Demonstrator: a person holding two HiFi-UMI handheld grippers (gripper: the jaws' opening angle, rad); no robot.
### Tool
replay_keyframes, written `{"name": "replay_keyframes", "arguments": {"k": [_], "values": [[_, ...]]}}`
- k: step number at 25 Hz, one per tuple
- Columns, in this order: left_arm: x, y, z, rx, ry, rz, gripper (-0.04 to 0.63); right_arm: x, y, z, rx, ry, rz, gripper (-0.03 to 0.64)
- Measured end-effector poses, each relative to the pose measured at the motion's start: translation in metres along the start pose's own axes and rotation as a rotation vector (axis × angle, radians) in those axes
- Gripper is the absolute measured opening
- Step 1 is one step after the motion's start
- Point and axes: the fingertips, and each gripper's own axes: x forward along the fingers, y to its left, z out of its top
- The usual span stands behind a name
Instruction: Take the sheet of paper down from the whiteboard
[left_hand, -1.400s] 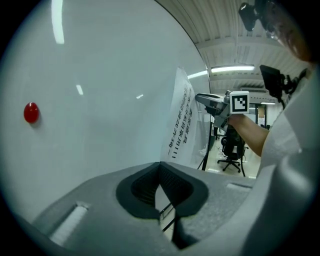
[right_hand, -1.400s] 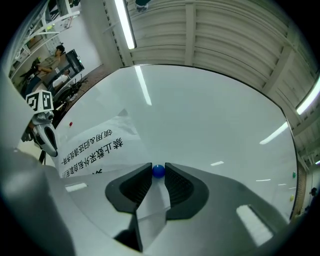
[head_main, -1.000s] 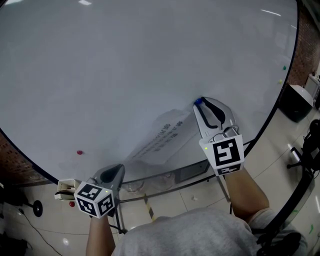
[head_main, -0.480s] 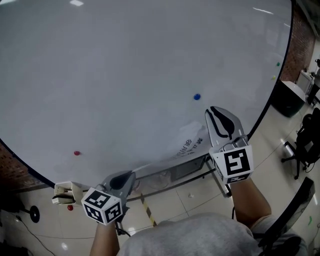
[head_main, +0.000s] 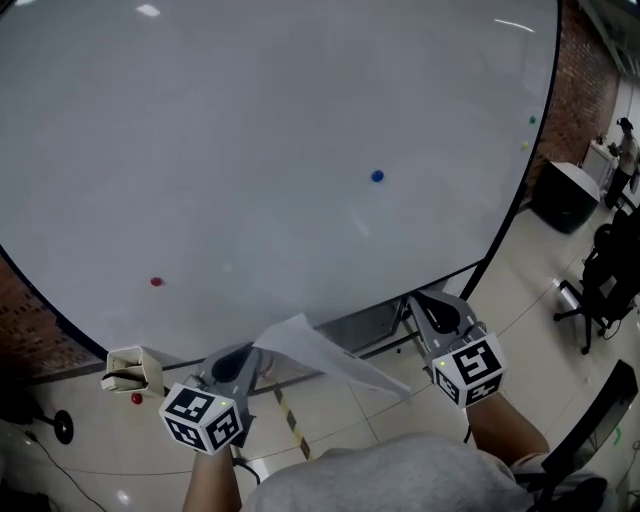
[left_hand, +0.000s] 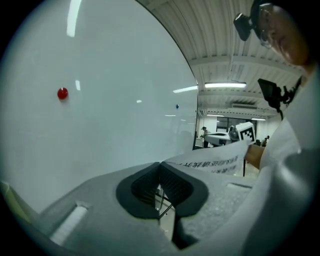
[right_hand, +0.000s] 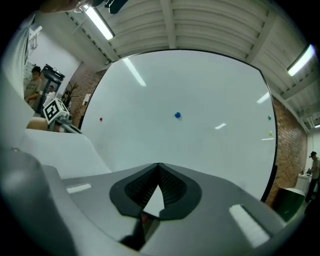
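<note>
The sheet of paper (head_main: 330, 360) is off the whiteboard (head_main: 250, 150) and hangs slanted in front of its lower edge. My left gripper (head_main: 255, 352) is shut on its left corner; in the left gripper view the printed sheet (left_hand: 215, 162) runs out of the closed jaws (left_hand: 160, 164) to the right. My right gripper (head_main: 422, 300) is lower right, shut, tips just below the board's edge, and apart from the sheet's free end. In the right gripper view the paper (right_hand: 55, 150) lies at the left of the closed jaws (right_hand: 158, 164). A blue magnet (head_main: 377, 176) stays on the board.
A red magnet (head_main: 156, 282) sits at the board's lower left. A small white holder (head_main: 125, 372) hangs at the tray's left end. A dark bin (head_main: 555, 195) and black chairs (head_main: 605, 270) stand on the floor at the right. The brick wall (head_main: 585, 90) flanks the board.
The right gripper came down from the blue magnet to below the board and shut. The paper left the board and now hangs from the left gripper, which shifted slightly right.
</note>
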Motion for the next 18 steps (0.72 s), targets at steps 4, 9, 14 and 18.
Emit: {"name": "replay_keyframes", "arguments": {"k": [4, 9, 14, 18], "values": [[-0.027, -0.035, -0.007, 0.005, -0.021, 0.028, 0.002, -0.034, 0.038, -0.025, 0.070, 0.045, 0.114, 0.002], [-0.060, -0.113, -0.026, 0.014, -0.028, 0.054, 0.002, -0.108, 0.068, -0.046, 0.119, 0.063, 0.228, 0.002], [-0.089, -0.219, -0.062, 0.018, -0.022, 0.057, 0.002, -0.213, 0.091, -0.084, 0.173, 0.100, 0.331, 0.002], [-0.118, -0.290, -0.085, 0.028, -0.030, 0.057, 0.002, -0.288, 0.108, -0.105, 0.171, 0.104, 0.365, 0.002]]}}
